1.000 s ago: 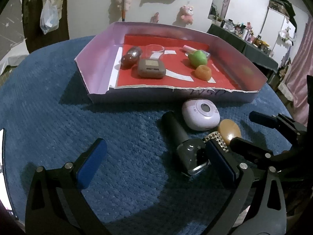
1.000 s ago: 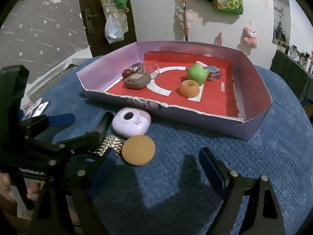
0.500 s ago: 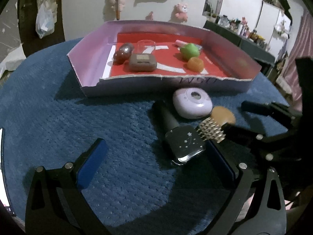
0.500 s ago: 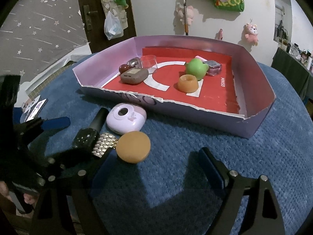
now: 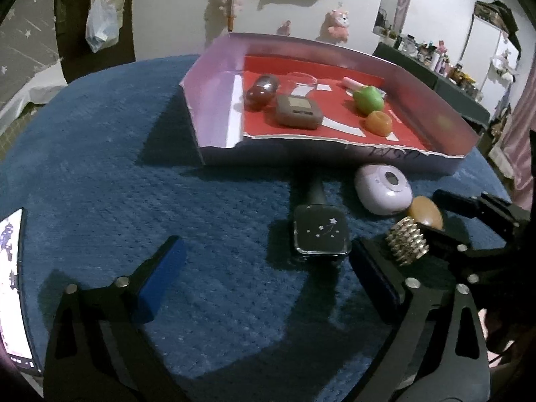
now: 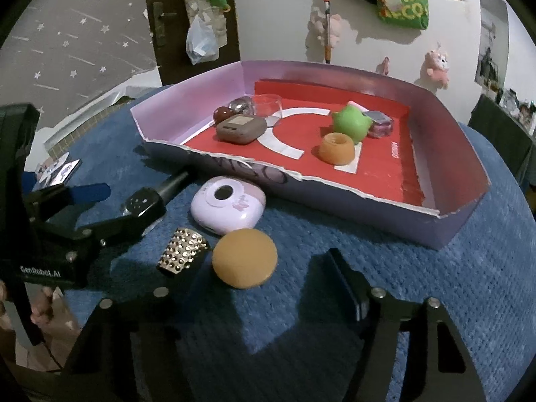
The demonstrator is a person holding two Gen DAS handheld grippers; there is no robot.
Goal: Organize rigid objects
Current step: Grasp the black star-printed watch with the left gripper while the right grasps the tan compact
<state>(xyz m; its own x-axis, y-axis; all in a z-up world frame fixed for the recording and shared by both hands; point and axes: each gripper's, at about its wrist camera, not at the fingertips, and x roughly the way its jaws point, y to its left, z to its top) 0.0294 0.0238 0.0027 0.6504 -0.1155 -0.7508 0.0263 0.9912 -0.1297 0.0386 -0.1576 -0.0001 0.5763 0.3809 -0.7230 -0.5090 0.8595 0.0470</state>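
Observation:
A black smartwatch (image 5: 320,231) with a gold studded strap (image 5: 407,243) lies on the blue cloth in front of the purple tray (image 5: 214,110). My left gripper (image 5: 268,268) is low over the cloth. Its jaws are closing, with the watch face just inside the right finger and no pad touching it. Beside the strap lies an orange disc (image 6: 244,258). My right gripper (image 6: 248,284) straddles that disc, jaws closing, with a gap still showing at the right pad. A lilac round device (image 6: 227,206) sits behind the disc. The left gripper (image 6: 107,207) also shows in the right wrist view.
The tray's red floor holds a brown device (image 5: 298,112), a maroon ball (image 5: 256,95), a clear cup (image 5: 301,80), a green toy (image 5: 368,98) and an orange ring (image 5: 378,122). A phone (image 5: 13,284) lies at the left edge. A person's hand (image 6: 43,305) grips the left tool.
The right gripper's jaws have narrowed around the orange disc. The left gripper has shifted a little, and the watch's gold strap now lies apart from the disc.

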